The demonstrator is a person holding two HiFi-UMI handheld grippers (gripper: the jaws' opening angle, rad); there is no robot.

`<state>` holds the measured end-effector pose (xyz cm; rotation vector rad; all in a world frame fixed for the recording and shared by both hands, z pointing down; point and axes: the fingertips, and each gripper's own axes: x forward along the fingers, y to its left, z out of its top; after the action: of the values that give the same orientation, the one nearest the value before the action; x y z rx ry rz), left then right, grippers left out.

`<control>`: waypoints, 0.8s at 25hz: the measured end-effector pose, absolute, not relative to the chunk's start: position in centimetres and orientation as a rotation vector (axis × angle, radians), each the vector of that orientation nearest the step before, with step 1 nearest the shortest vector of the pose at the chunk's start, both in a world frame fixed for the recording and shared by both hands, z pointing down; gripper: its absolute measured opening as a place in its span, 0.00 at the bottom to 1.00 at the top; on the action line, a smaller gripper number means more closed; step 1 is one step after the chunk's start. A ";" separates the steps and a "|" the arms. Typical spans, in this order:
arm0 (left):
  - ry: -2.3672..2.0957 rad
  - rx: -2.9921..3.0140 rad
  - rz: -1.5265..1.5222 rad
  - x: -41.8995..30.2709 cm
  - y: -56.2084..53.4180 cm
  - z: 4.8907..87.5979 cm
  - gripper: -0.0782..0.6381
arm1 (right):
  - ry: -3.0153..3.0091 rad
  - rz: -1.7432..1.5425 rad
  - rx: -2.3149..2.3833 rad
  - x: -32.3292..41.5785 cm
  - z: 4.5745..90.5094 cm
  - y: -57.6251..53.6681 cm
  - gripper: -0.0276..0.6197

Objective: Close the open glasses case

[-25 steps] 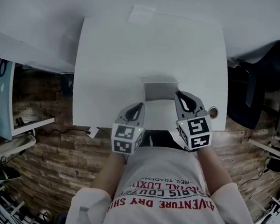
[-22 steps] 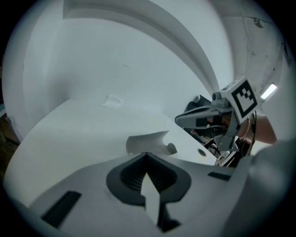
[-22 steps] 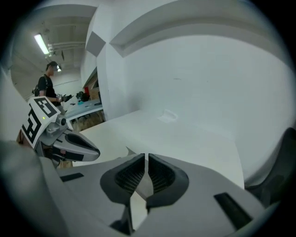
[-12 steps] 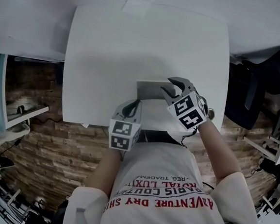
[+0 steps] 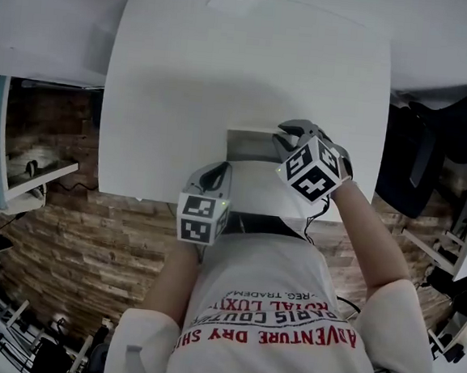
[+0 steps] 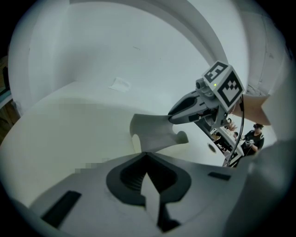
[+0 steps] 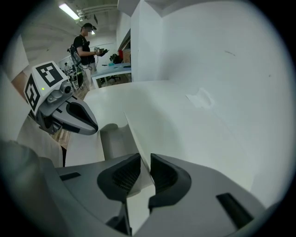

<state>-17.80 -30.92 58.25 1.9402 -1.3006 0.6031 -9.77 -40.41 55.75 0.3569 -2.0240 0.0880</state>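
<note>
Glasses case [image 5: 254, 148] sits open on the white table [image 5: 186, 80], close to the table's front edge and right of its middle. Its grey lid [image 7: 137, 137] stands upright from the tray-like base [image 7: 112, 140], which lies flat on the table top.

Right gripper [image 5: 288, 139]: held over the table at the lid's right end and tipped steeply downward, with its marker cube turned up toward the head camera. The right forearm runs from the person's body, across the table's front edge, to the gripper. The jaws have just been closing. In the right gripper view the thin edge of the lid passes between the two dark pads [image 7: 121, 179], and they pinch it from both sides.

Left gripper [image 5: 218, 172]: held at the table's front edge, left of the case and apart from it. It slants down toward the table top, with its marker cube hanging just off the edge and the left forearm running back from it to the body. In the left gripper view its jaws meet at the tips and nothing is between them. The same view shows the case ahead on the table, with the right gripper at the lid's top edge.
</note>
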 end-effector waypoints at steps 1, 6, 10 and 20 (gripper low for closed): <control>-1.300 1.937 0.604 -17.8 -30.9 58.4 0.10 | -2.021 0.090 0.345 -9.8 55.8 -40.4 0.15; -1.295 1.940 0.631 -18.0 -30.8 59.3 0.10 | -1.999 0.038 0.273 -10.1 56.0 -40.1 0.13; -1.298 1.950 0.619 -17.9 -30.9 59.3 0.10 | -1.996 -0.041 0.224 -10.1 55.8 -39.1 0.09; -1.280 1.971 0.611 -17.8 -30.4 59.6 0.10 | -2.063 -0.231 0.157 -10.3 54.1 -36.9 0.09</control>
<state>-17.75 -30.44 59.56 1.9713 -1.2801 0.6114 -10.31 -36.94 54.05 0.1568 -2.0625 -0.2312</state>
